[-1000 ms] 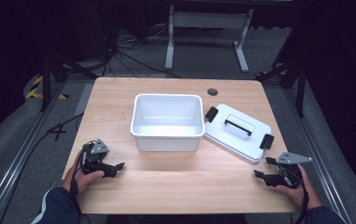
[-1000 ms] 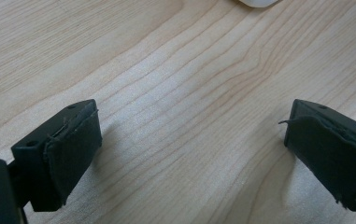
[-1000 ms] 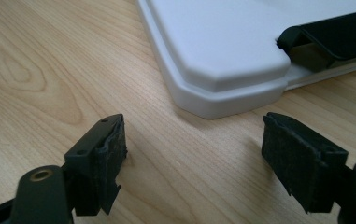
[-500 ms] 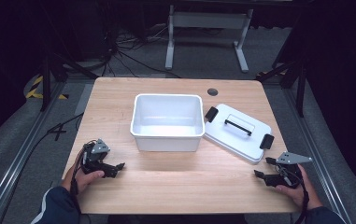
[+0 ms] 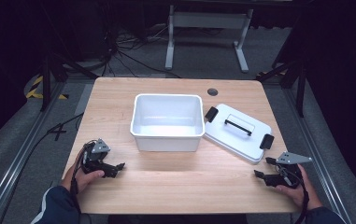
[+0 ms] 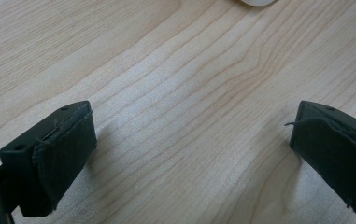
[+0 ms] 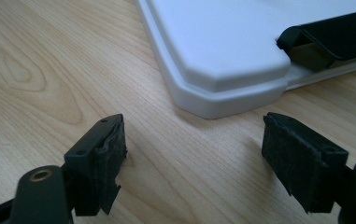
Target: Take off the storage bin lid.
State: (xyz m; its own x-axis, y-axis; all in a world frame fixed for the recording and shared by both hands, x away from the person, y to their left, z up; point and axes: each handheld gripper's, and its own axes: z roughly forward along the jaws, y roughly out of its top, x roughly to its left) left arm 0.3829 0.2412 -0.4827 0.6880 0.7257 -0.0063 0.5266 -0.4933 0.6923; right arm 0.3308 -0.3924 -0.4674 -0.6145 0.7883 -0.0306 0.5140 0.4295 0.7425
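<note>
The right tool (image 5: 265,175) is rested low on the desk (image 5: 175,186) with its jaws spread wide and nothing between them, apparently so that the lid (image 7: 222,42) can be approached; the lid's near corner lies just ahead of the jaws, flat on the desk, a black clasp (image 7: 330,37) at its edge. The left tool (image 5: 112,169) is likewise held open and empty over bare wood. Ahead of it and well apart, the white bin (image 5: 167,122) stands uncovered, probably awaiting the lid beside it.
</note>
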